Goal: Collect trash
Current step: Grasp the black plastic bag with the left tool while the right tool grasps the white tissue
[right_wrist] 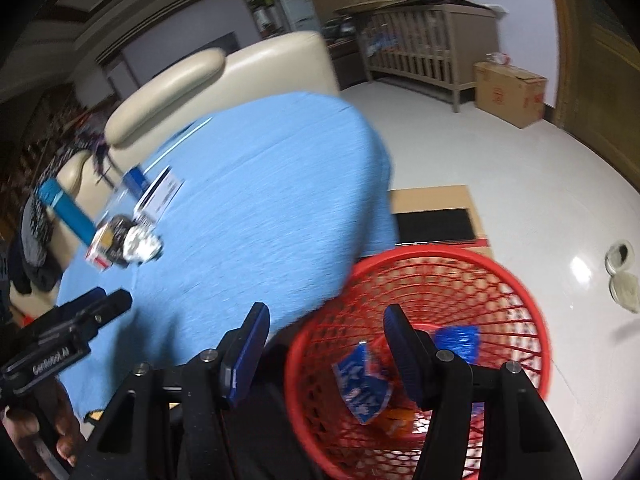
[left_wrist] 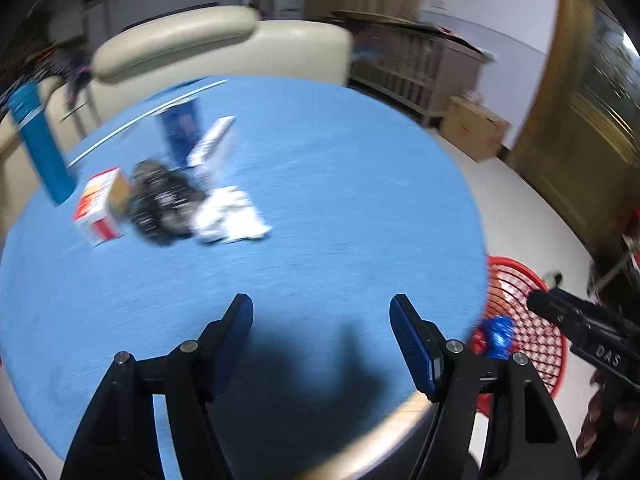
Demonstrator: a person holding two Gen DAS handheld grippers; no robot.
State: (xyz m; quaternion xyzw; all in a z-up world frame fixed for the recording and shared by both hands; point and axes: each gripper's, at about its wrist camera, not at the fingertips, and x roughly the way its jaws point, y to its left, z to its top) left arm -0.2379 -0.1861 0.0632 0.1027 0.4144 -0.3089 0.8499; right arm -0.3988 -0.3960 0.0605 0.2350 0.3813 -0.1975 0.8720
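Left gripper (left_wrist: 321,312) spread, nothing between the jaws; right gripper (right_wrist: 323,324) likewise, over the red basket (right_wrist: 532,300) holding blue wrappers (right_wrist: 362,384). Trash pile (left_wrist: 168,196), upper left on the blue table (left_wrist: 340,184), motion-blurred; labels unreadable.

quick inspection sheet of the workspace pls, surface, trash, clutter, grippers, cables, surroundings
surface: round table with blue cloth, mostly bare.
job's things: red mesh basket on the floor beside the table, blue wrappers inside; white crumpled paper, dark crumpled bag and red-and-white box clustered on the table.
clutter: blue cylinder, blue box, white carton behind the cluster.
grippers: left gripper and right gripper both open, jaws empty.
cables: nothing seen.
surroundings: cream chair, cardboard box, wooden crib.
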